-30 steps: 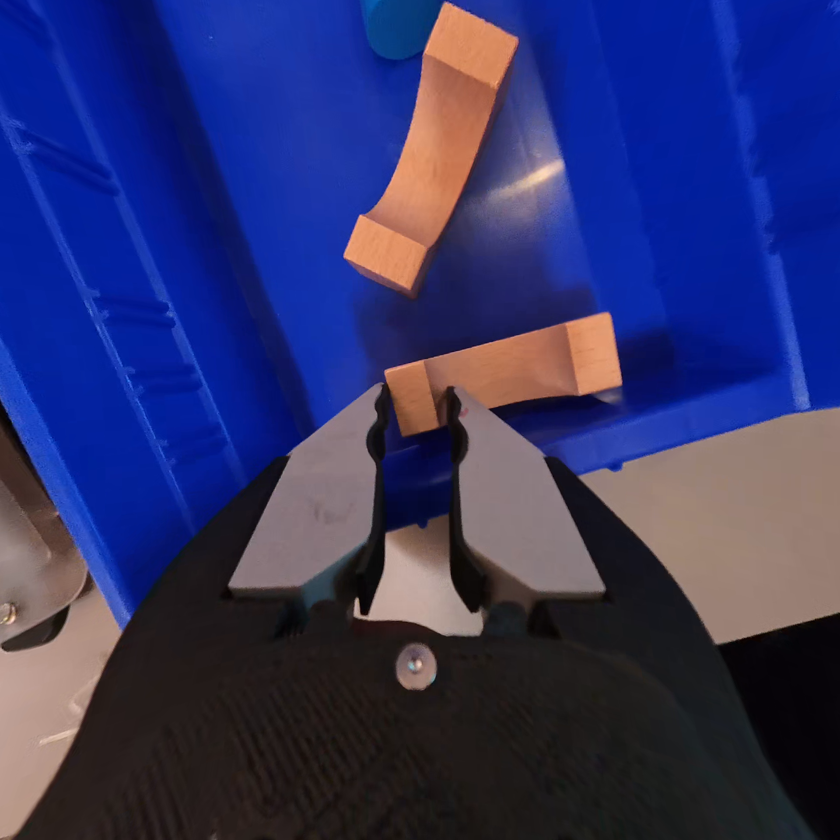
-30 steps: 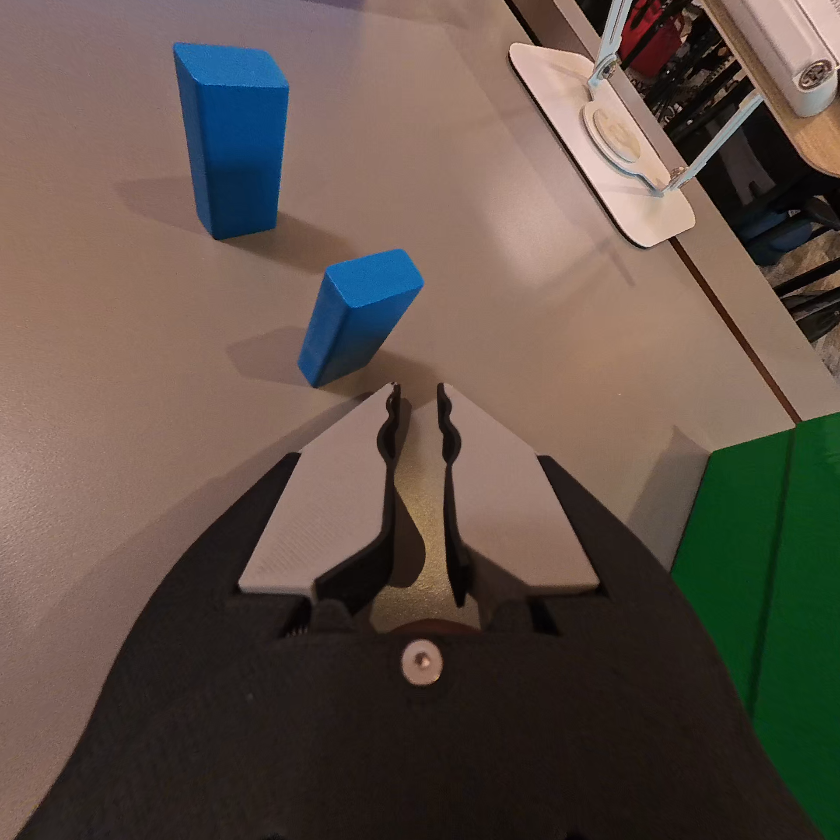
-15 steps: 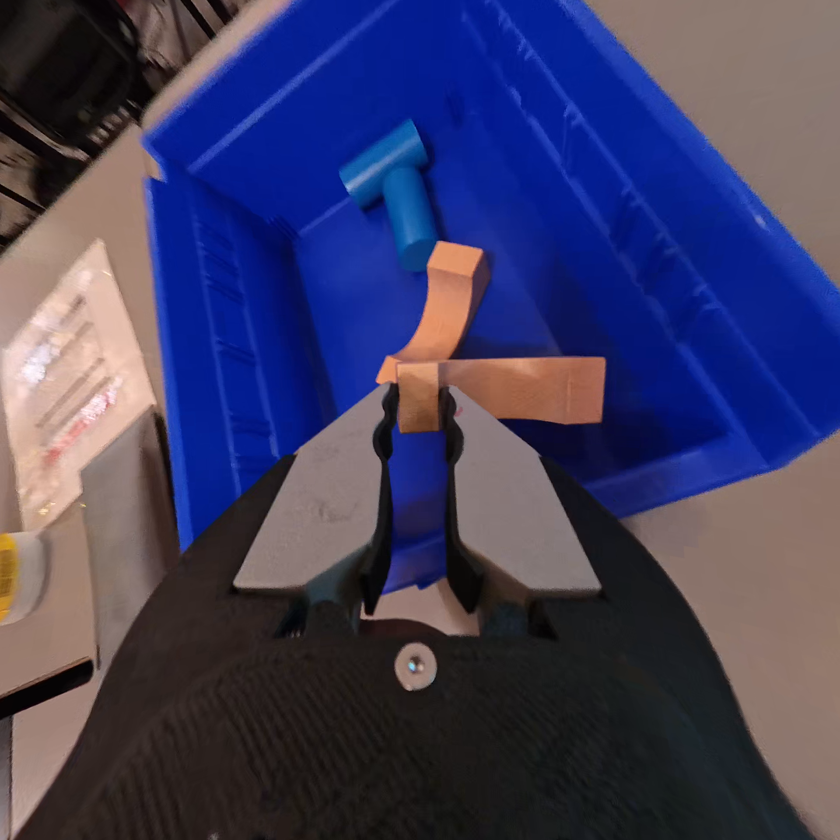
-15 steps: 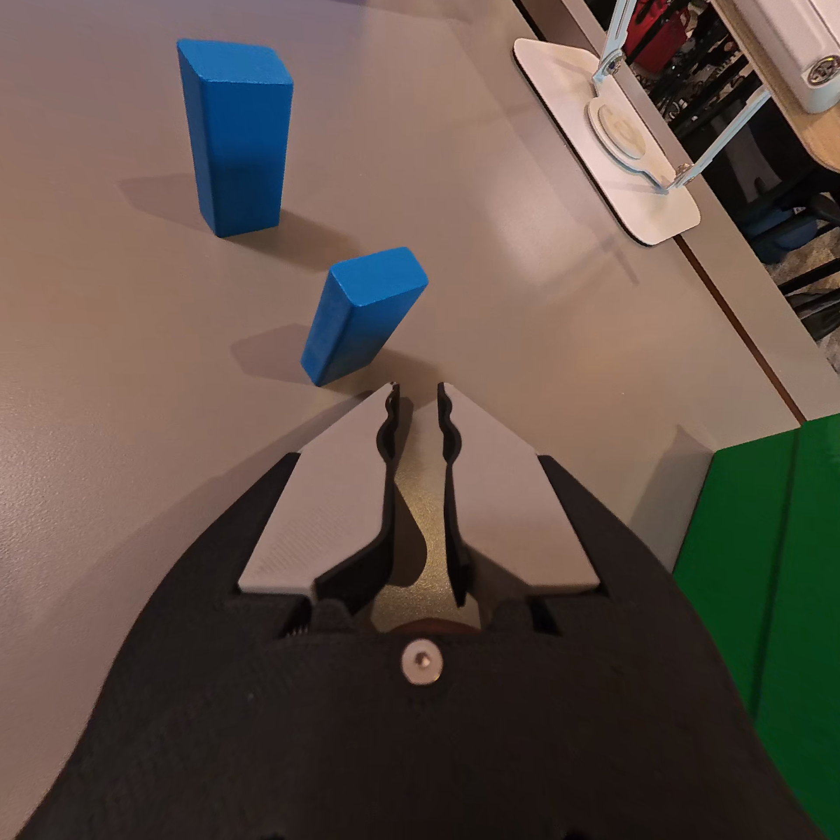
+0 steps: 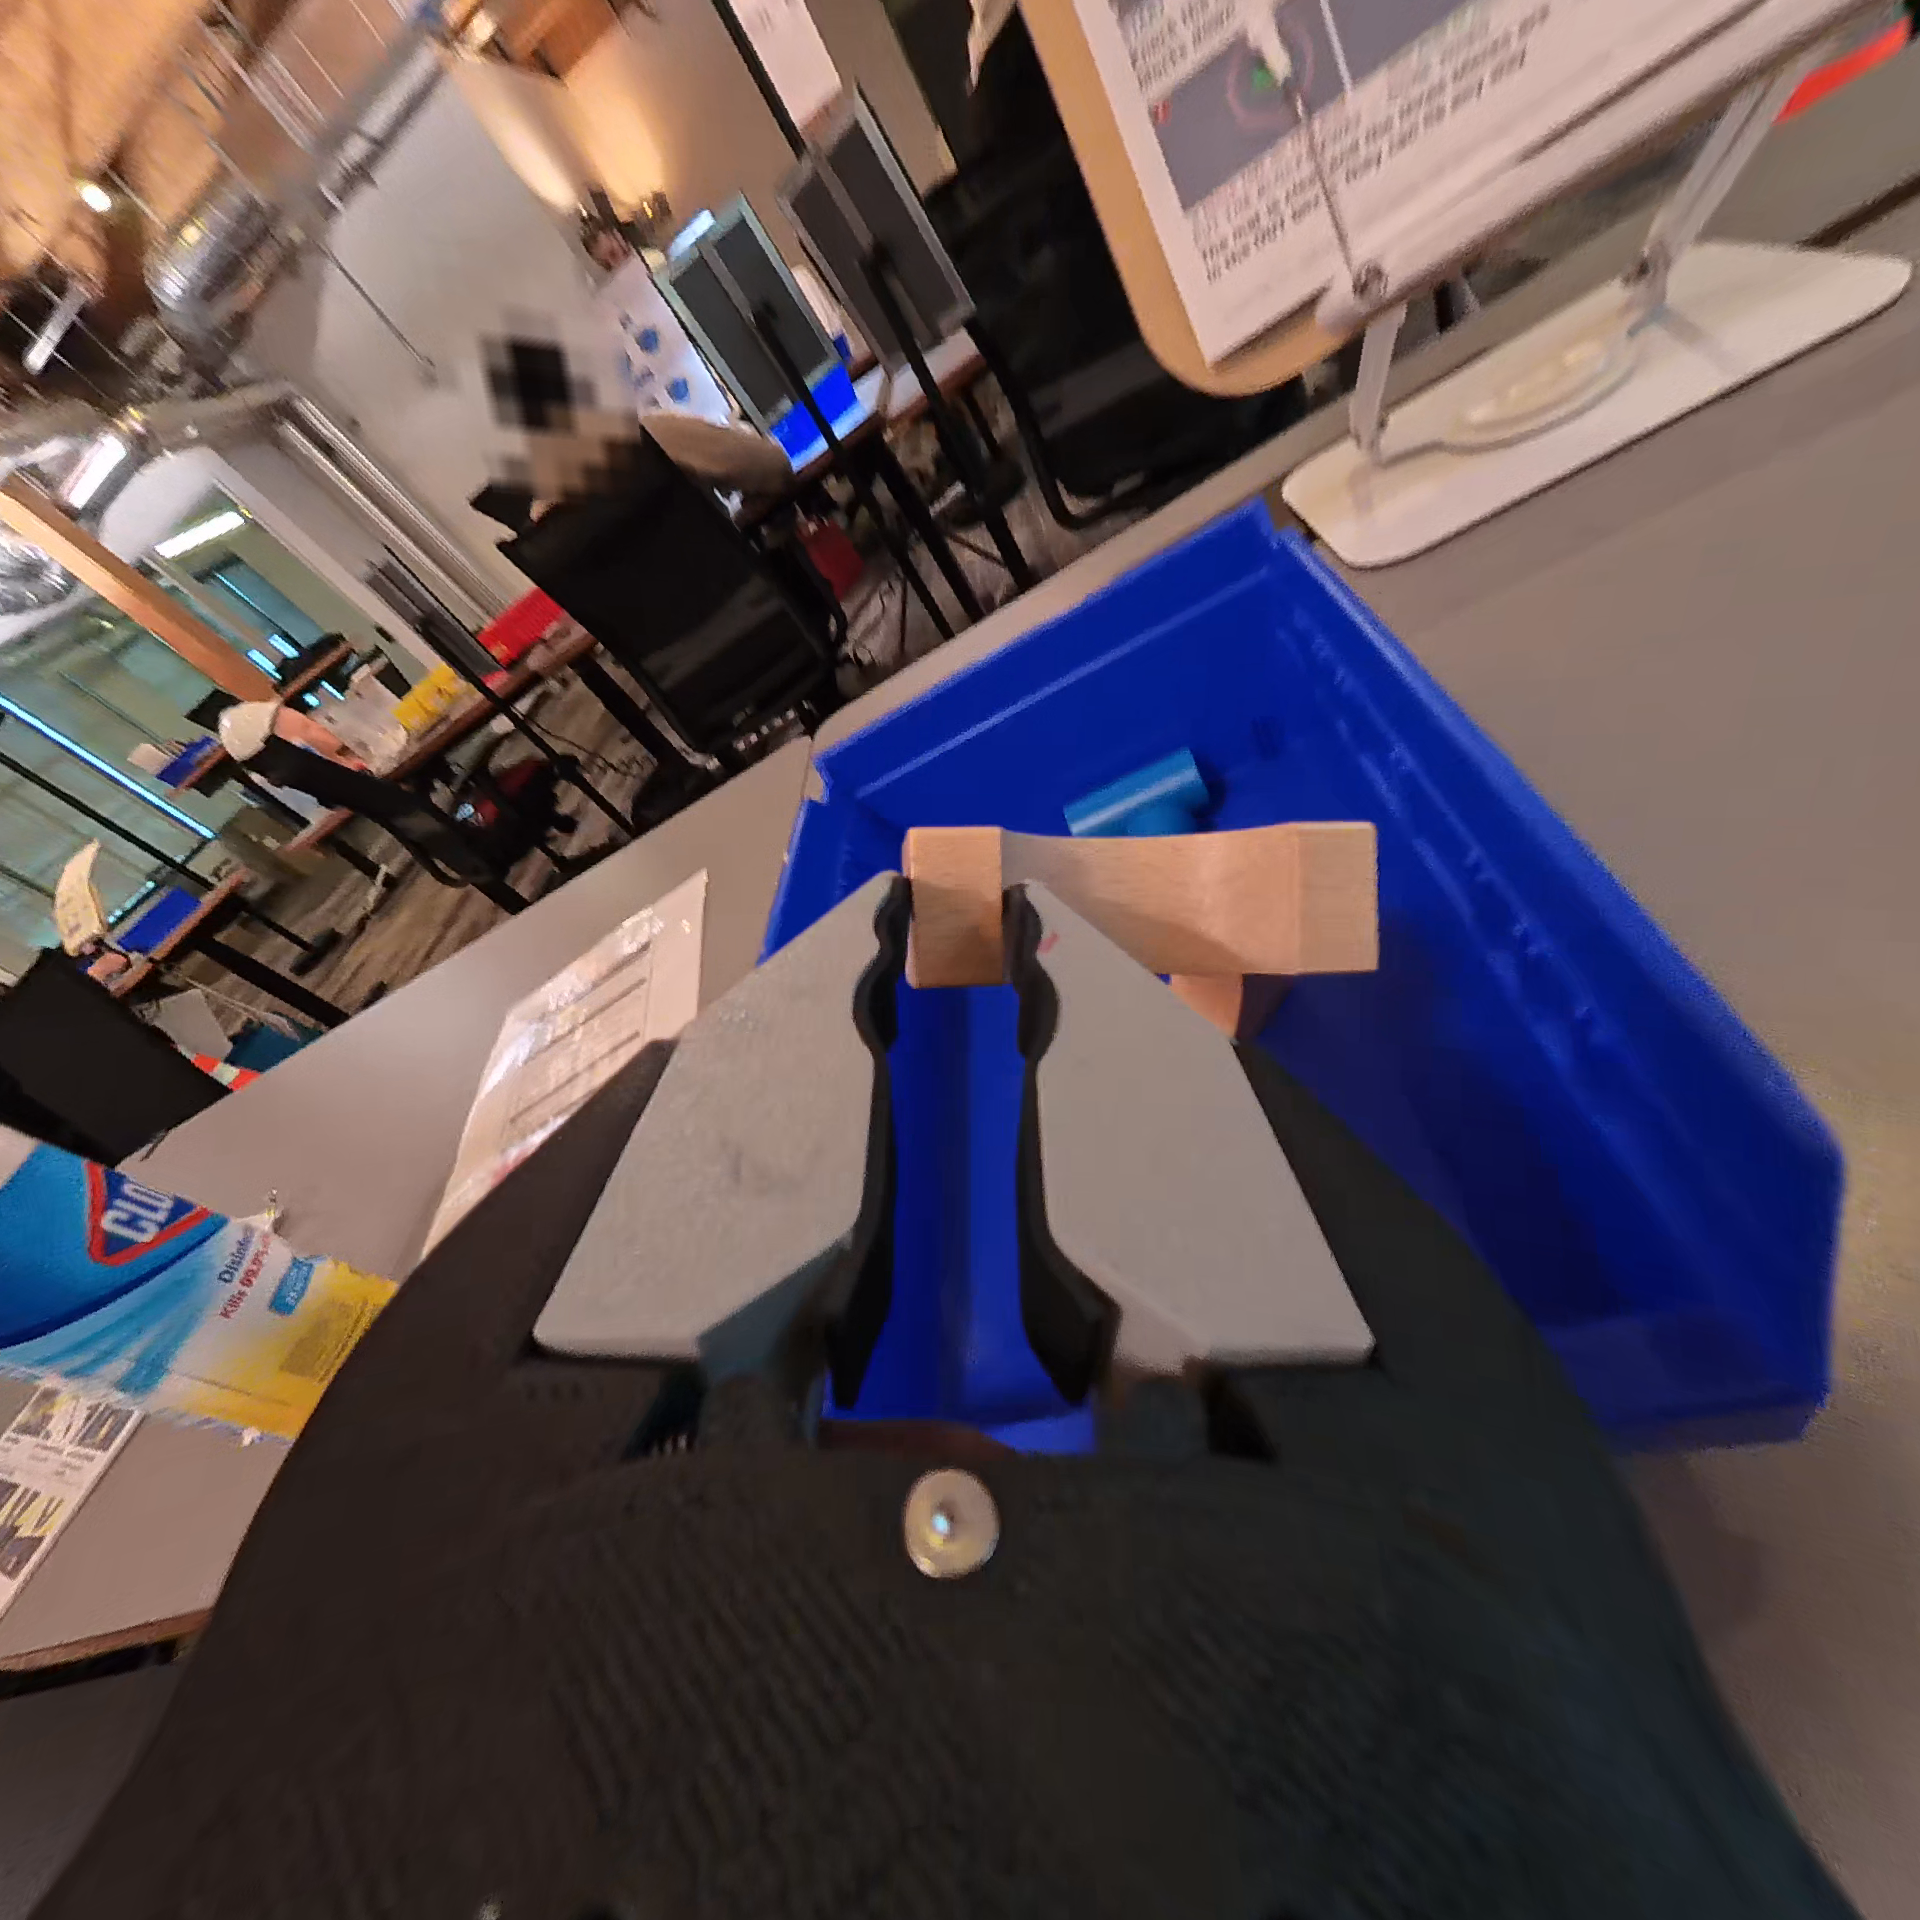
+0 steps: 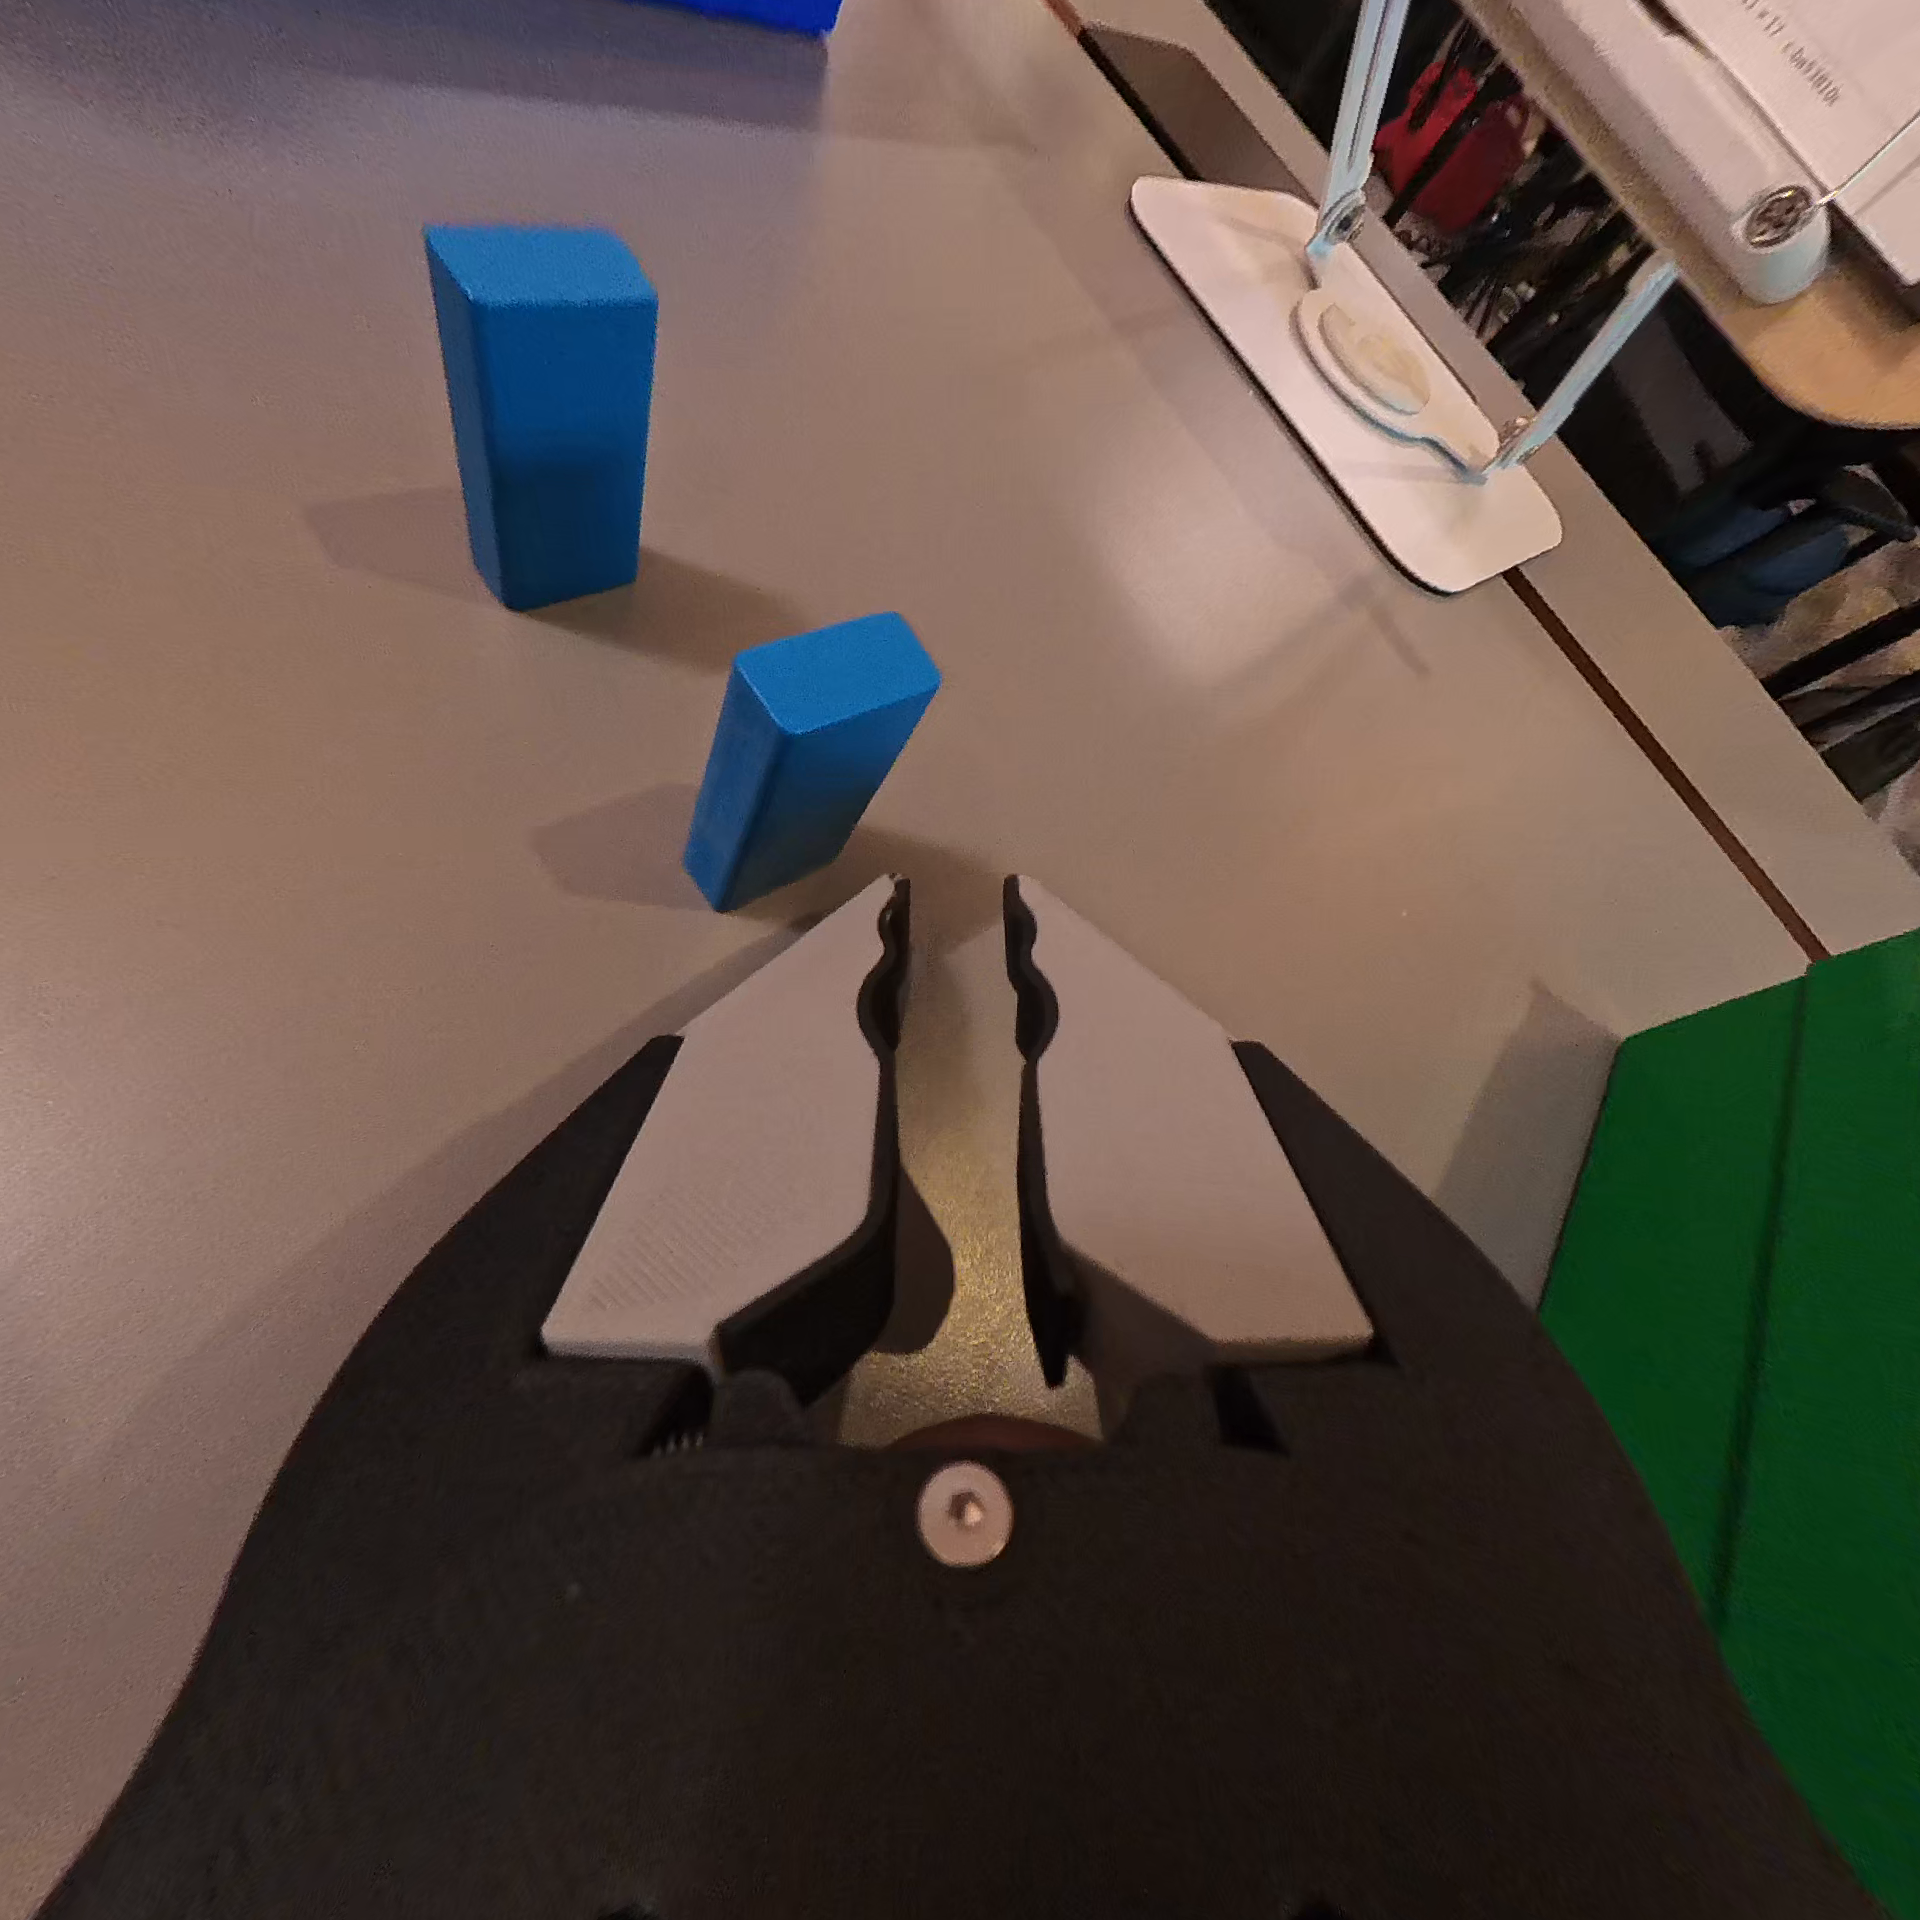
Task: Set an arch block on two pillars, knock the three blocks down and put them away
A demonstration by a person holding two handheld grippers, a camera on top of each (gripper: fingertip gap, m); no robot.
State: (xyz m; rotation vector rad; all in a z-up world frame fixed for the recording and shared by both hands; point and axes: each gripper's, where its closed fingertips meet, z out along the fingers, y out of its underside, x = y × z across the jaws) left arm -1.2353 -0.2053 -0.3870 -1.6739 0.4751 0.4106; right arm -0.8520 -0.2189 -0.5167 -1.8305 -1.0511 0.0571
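While clamped in the left gripper (image 5: 958,925), one wooden arch block (image 5: 1143,902); right gripper (image 6: 956,914) slightly open, bare; two blue pillars (image 6: 545,416).

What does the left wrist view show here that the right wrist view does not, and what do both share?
Only the left wrist view shows the left gripper, its jaws clamped on one end of a wooden arch block, held above the blue bin. A light blue T-shaped block lies in the bin, and a laminated sheet lies left of it.

Only the right wrist view shows the right gripper, jaws parted and empty, two upright blue pillar blocks, and a green bin.

Both show the grey table and the white stand base.
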